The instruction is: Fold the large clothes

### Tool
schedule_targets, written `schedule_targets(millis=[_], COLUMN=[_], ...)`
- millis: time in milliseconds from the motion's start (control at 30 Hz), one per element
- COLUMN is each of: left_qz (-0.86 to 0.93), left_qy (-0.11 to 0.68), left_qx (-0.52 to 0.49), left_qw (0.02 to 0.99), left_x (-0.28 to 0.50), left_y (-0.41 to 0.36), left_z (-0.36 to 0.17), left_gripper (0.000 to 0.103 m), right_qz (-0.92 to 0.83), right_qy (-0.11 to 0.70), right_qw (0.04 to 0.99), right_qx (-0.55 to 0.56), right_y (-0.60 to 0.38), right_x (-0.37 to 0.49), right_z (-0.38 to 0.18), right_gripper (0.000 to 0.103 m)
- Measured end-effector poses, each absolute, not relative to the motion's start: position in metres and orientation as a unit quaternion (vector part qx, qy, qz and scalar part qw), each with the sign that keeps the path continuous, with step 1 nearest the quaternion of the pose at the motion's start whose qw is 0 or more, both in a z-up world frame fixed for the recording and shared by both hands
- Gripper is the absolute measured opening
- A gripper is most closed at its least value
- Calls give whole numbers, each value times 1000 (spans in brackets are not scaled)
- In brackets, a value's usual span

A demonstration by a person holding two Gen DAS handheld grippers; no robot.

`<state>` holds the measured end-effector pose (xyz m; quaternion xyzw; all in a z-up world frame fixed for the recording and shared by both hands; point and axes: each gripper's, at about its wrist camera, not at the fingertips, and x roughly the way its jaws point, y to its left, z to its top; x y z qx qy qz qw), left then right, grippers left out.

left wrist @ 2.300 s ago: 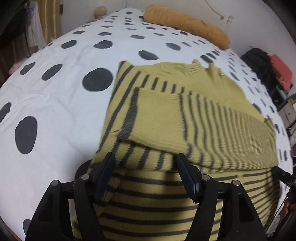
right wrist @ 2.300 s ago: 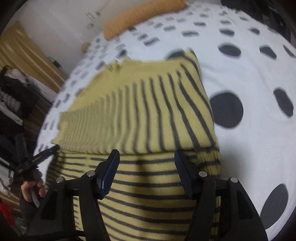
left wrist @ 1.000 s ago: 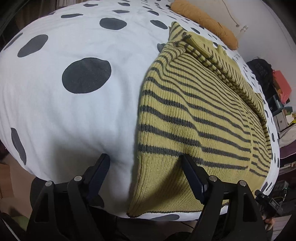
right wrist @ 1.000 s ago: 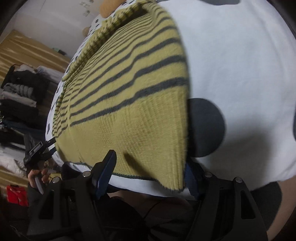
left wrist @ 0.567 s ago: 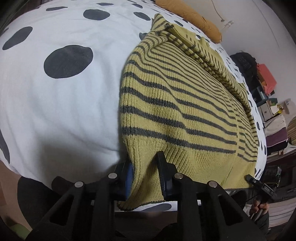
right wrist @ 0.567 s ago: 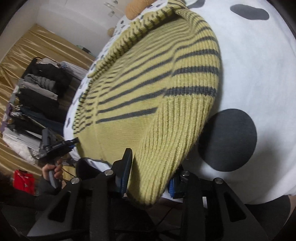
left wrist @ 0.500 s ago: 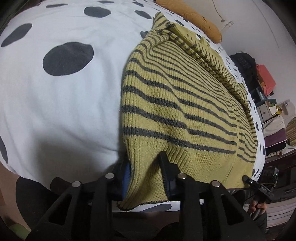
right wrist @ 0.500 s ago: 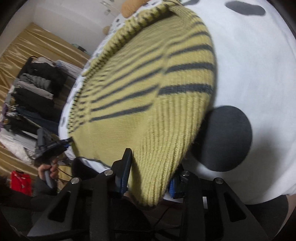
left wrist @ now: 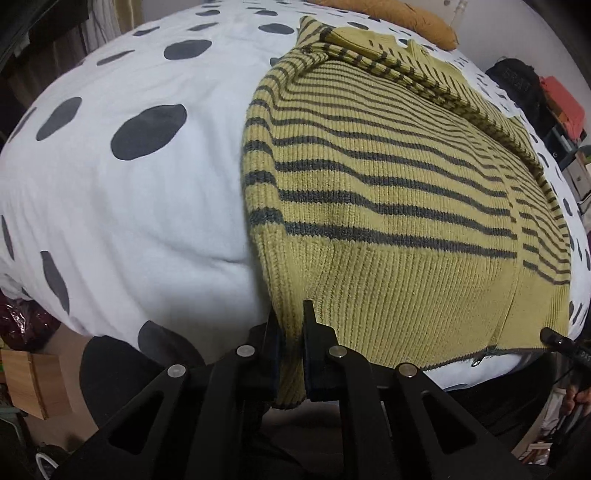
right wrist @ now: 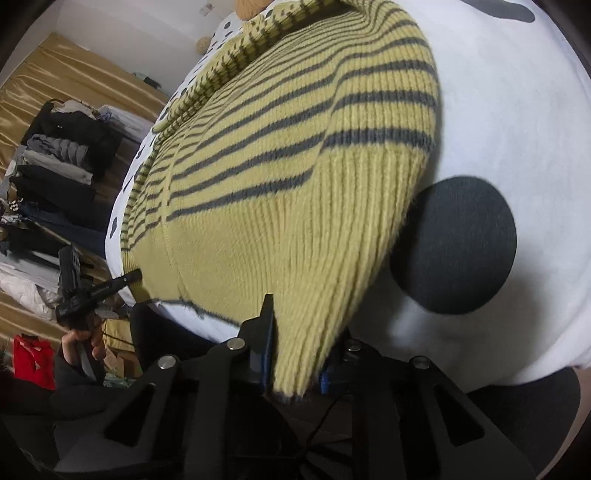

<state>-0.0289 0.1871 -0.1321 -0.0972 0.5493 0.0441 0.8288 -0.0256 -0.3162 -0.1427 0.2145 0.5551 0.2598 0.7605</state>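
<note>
Mustard-yellow knit with grey stripes: the sweater (left wrist: 388, 206) lies on the white bedspread (left wrist: 110, 206) with dark spots, its ribbed hem hanging over the near edge of the bed. Your left gripper (left wrist: 291, 325) has its jaws clamped narrow on the hem's left corner, at 6 o'clock in the left wrist view. Your right gripper (right wrist: 295, 343) is closing, the hem's right corner already pinched between its jaws, at 6 o'clock in its own view. An orange pillow (left wrist: 391, 14) sits at 12 o'clock, beyond the collar.
</note>
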Motion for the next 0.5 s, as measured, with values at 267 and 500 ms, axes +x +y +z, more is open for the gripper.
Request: schedule_targets(millis=[267, 500], left_qz=[63, 57], left_qy=[536, 564], left_qx=[-117, -153], left_qw=[833, 809], left_x=[-48, -44], left_y=[196, 219], left_z=[-117, -129], left_gripper=[7, 34], right_qz=[258, 178], right_qy=[545, 578], right_qw=[765, 767], right_qx=[225, 216], right_y=[-323, -338], right_x=[-49, -47], right_z=[-130, -154], right_gripper=[14, 16])
